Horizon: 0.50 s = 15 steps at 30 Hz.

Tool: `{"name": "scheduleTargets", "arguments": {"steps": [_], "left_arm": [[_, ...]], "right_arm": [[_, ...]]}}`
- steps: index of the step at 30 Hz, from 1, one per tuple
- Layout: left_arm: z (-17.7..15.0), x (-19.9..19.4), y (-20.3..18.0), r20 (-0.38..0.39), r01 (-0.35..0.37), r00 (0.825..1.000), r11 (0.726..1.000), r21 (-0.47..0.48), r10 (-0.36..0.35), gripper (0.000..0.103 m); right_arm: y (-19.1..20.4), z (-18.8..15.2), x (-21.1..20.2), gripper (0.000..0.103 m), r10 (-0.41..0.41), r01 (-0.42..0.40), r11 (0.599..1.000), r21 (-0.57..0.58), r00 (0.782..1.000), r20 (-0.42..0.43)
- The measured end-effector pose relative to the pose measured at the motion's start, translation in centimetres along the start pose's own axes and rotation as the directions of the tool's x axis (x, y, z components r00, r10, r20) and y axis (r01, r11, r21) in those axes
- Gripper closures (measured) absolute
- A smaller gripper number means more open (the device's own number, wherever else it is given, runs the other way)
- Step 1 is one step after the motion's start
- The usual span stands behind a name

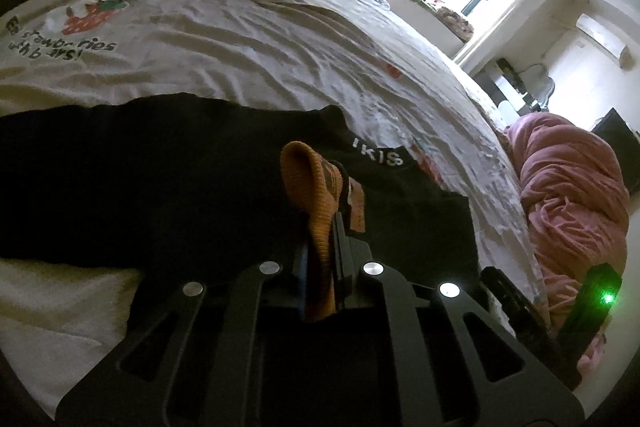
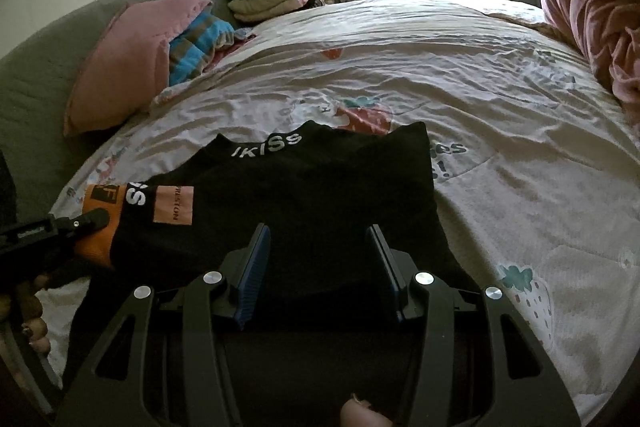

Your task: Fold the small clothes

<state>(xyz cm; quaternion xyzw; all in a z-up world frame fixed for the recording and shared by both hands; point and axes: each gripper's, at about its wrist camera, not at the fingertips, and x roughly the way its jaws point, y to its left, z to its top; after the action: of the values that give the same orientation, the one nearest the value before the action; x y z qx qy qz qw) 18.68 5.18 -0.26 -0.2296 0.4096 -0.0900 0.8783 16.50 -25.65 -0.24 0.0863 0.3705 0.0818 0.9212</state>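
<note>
A black top (image 2: 304, 195) lies spread on the bed (image 2: 500, 99), its collar lettering facing away toward the window, and one sleeve ends in an orange cuff (image 1: 308, 183) that the left tongs (image 1: 320, 247) have pinched tight between their closed pads. In the right wrist view that same cuff sits at the far left edge of the garment, drawn a little off the quilt, so the step in hand looks like carrying the sleeve across the body of the top. The right tongs (image 2: 318, 259) stand wide open over the near hem, holding nothing, with the cloth passing between and beneath the blue pads (image 2: 256, 267); whether the tips press the fabric cannot be told. To fold well, the left side should probably lift only enough to clear the cloth, then travel level toward the middle so the sleeve lies flat along the chest instead of bunching. The right side can help by pinning the hem or the shoulder line, giving a crease to turn against. The cuff is thick ribbing, so it should hold in the grip, but the thin dark jersey may drag on the wrinkled quilt and pull the whole top askew if the move is rushed. Release should come only once the cuff rests flat.
</note>
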Motion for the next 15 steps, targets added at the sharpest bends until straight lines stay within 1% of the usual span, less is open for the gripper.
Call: {"name": "scheduleTargets", "arguments": {"steps": [4,11,13,15], "left_arm": [[-0.2,-0.1,0.5,0.004,-0.013,1.000,1.000,-0.007,0.014,0.097],[-0.2,-1.3,1.1,0.051,-0.070,0.996,0.998,0.002,0.070,0.096],[-0.2,-1.4,1.2,0.053,-0.064,0.997,0.998,-0.003,0.064,0.096],[-0.2,-1.1,0.8,0.046,-0.063,0.997,0.998,0.011,0.063,0.096]], "right_arm": [[0.6,0.2,0.8,0.055,-0.029,0.028,0.999,-0.043,0.999,-0.016],[0.9,0.2,1.9,0.055,-0.048,0.044,0.996,-0.082,0.998,-0.041],[0.9,0.2,2.1,0.055,-0.045,0.041,0.996,-0.085,0.998,-0.046],[1.0,0.2,2.2,0.055,-0.043,0.039,0.995,-0.089,0.998,-0.049]]}}
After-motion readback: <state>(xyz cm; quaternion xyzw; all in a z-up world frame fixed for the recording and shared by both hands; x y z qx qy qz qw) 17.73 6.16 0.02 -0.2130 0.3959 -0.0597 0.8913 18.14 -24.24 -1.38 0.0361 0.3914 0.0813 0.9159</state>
